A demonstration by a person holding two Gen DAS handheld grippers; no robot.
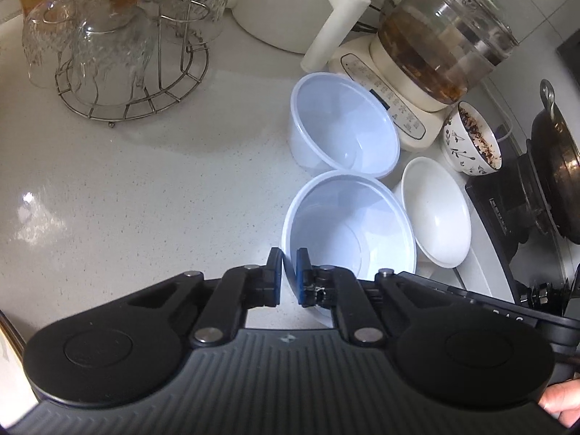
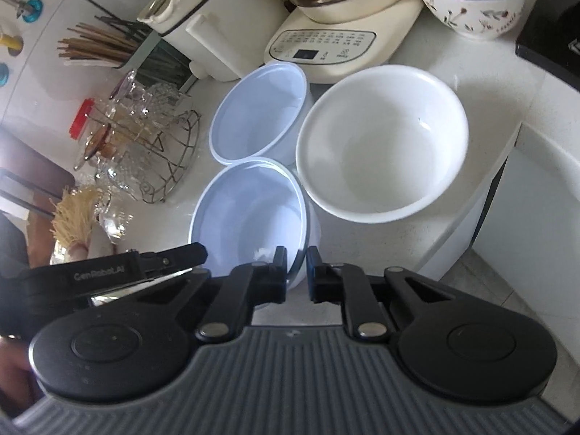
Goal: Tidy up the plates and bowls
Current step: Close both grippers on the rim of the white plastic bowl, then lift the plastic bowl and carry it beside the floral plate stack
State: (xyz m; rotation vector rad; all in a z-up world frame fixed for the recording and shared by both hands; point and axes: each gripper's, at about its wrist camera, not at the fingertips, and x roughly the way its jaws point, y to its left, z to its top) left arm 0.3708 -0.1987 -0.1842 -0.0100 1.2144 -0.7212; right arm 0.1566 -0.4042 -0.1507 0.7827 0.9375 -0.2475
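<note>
Two pale blue plastic bowls stand side by side on the white counter. The near bowl (image 1: 348, 232) (image 2: 250, 210) is gripped from both sides. My left gripper (image 1: 289, 277) is shut on its left rim, one pad inside the wall and one outside. My right gripper (image 2: 296, 272) is shut on its right rim in the same way. The far blue bowl (image 1: 344, 123) (image 2: 257, 112) touches the near one. A white shallow bowl (image 1: 435, 214) (image 2: 380, 145) sits just right of them. In the right wrist view the left gripper's finger (image 2: 188, 255) shows at the bowl's left side.
A wire rack of upturned glasses (image 1: 119, 54) (image 2: 145, 145) stands to the left. Behind the bowls are a glass kettle on its base (image 1: 435, 47) and a patterned bowl with dark residue (image 1: 471, 141) (image 2: 471, 3). A wok on a stove (image 1: 554, 181) is at the right. The counter edge (image 2: 489, 210) drops off beside the white bowl.
</note>
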